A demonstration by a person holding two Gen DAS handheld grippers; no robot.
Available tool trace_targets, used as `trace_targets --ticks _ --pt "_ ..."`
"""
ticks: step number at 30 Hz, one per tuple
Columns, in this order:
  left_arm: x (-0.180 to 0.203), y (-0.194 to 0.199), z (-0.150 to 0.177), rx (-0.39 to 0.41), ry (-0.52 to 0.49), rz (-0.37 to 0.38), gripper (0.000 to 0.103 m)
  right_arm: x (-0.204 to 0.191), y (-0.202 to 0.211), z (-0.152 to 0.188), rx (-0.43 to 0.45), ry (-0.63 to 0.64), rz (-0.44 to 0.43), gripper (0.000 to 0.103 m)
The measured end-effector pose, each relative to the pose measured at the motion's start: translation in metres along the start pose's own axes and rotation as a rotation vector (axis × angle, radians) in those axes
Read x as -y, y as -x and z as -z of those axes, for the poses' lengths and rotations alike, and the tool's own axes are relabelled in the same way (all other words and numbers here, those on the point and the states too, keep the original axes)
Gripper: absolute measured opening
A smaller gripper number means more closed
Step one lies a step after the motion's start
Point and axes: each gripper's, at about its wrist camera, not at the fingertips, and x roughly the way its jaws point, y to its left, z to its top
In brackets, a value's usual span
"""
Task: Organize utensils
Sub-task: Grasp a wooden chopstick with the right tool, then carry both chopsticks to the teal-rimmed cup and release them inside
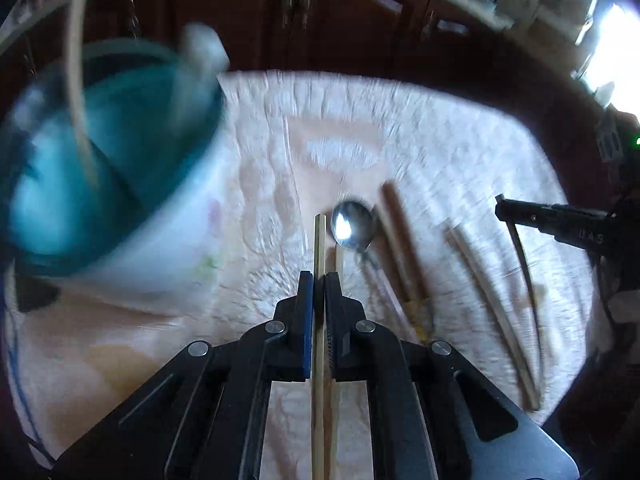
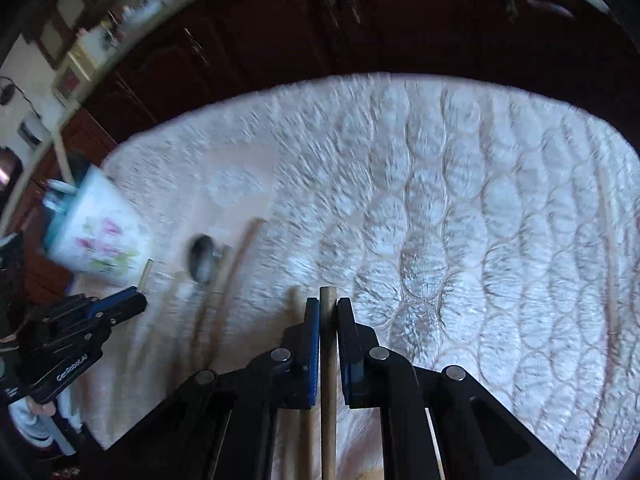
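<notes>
My left gripper [image 1: 319, 280] is shut on a pale wooden chopstick [image 1: 319, 248] and holds it above the quilted cloth. My right gripper [image 2: 328, 308] is shut on a thicker wooden chopstick [image 2: 328, 360]. A metal spoon [image 1: 352, 225] lies on the cloth just ahead of the left gripper, with a brown chopstick [image 1: 400, 232] and a pale pair [image 1: 488, 304] to its right. The white floral cup with a blue inside [image 1: 100, 168] stands at the left and holds a pale stick [image 1: 78, 92]. The cup [image 2: 98, 236], the spoon [image 2: 202, 258] and the left gripper [image 2: 120, 304] show in the right wrist view.
A white quilted cloth [image 2: 440, 200] covers the table. Dark wooden cabinets [image 1: 320, 20] stand behind the table's far edge. The right gripper shows at the right edge of the left wrist view [image 1: 520, 214]. Another chopstick [image 2: 298, 360] lies beside the right gripper.
</notes>
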Motion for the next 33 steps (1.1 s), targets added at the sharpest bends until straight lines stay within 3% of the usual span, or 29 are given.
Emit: trace_targets --ticks 9,14,33 --pt "-0.018 0.103 -0.003 0.167 -0.004 0.030 0.004 -0.031 0.106 -0.004 0.212 0.053 -0.105 0.007" --pt "-0.025 0.133 0.002 0.217 0.017 0.013 0.004 -0.051 0.153 -0.005 0.297 0.106 -0.139 0.007" --pt "-0.044 0.192 -0.002 0.304 0.052 0.012 0.004 -0.125 0.164 -0.036 0.344 0.182 -0.237 0.007"
